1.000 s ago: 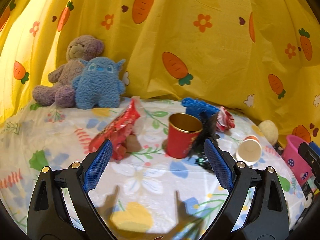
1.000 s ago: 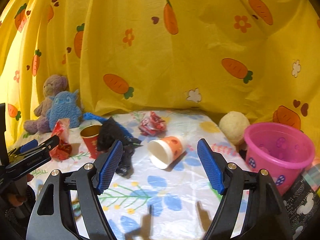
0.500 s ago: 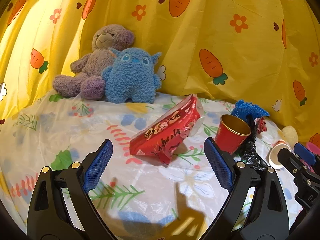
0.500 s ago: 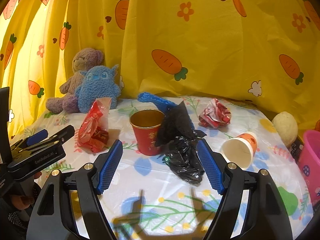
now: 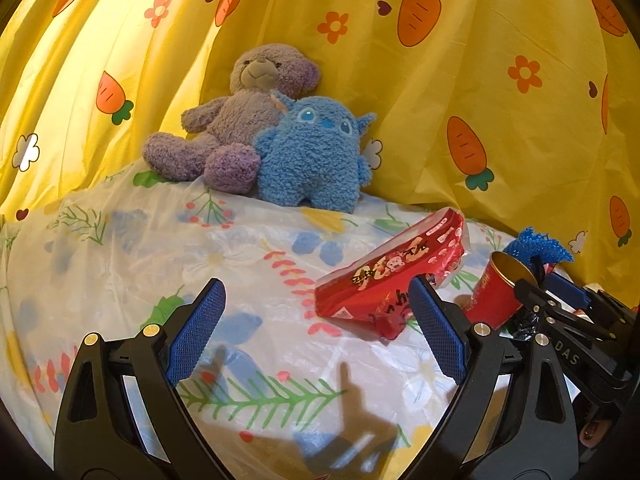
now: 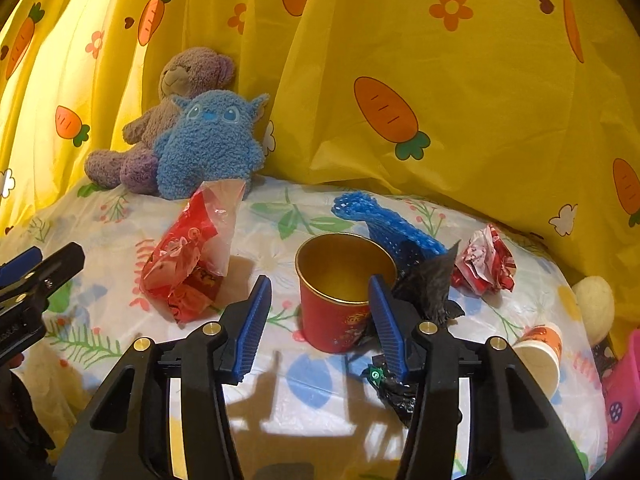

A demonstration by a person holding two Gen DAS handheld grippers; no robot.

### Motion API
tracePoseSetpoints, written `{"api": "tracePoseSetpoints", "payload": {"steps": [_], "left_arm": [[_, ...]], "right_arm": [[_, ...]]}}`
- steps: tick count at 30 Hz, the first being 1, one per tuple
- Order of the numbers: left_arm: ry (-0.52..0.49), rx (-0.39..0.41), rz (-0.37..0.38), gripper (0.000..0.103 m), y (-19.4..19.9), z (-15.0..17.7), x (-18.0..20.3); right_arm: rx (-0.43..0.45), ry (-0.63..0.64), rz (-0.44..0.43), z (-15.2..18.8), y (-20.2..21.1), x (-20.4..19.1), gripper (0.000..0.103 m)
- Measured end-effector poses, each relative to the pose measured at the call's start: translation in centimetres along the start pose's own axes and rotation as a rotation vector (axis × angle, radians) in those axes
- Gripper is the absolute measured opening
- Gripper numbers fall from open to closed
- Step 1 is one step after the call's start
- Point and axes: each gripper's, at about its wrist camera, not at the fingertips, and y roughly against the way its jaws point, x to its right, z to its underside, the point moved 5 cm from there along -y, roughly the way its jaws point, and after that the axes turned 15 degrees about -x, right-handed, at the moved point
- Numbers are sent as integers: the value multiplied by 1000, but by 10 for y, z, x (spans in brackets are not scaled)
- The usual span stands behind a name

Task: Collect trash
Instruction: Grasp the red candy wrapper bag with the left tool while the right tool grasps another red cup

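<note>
On the flowered plastic table cover, near centre, I've got the right gripper lined up on the upright red paper cup with gold lining; jaws closing, pads either side of it but not pressing yet. Crumpled black plastic bag touches the cup's right side, blue foam net sleeve just behind. Red snack wrapper lies left of the cup. Left gripper hovers wide open, nothing between the pads, wrapper just beyond its right finger. White-and-orange paper cup lies tipped over far right, beside the pink bucket.
</note>
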Motion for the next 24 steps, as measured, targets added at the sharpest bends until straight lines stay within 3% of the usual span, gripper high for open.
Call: {"api": "tracePoseSetpoints", "payload": {"steps": [4, 15, 24], "left_arm": [[-17, -5, 5, 91, -1, 2, 3], [-62, -14, 34, 91, -3, 8, 12], [-107, -25, 54, 91, -4, 11, 26]], "right_arm": [[-17, 40, 34, -3, -12, -4, 45], [-50, 119, 69, 10, -20, -5, 6], [12, 34, -51, 31, 11, 0, 5]]}}
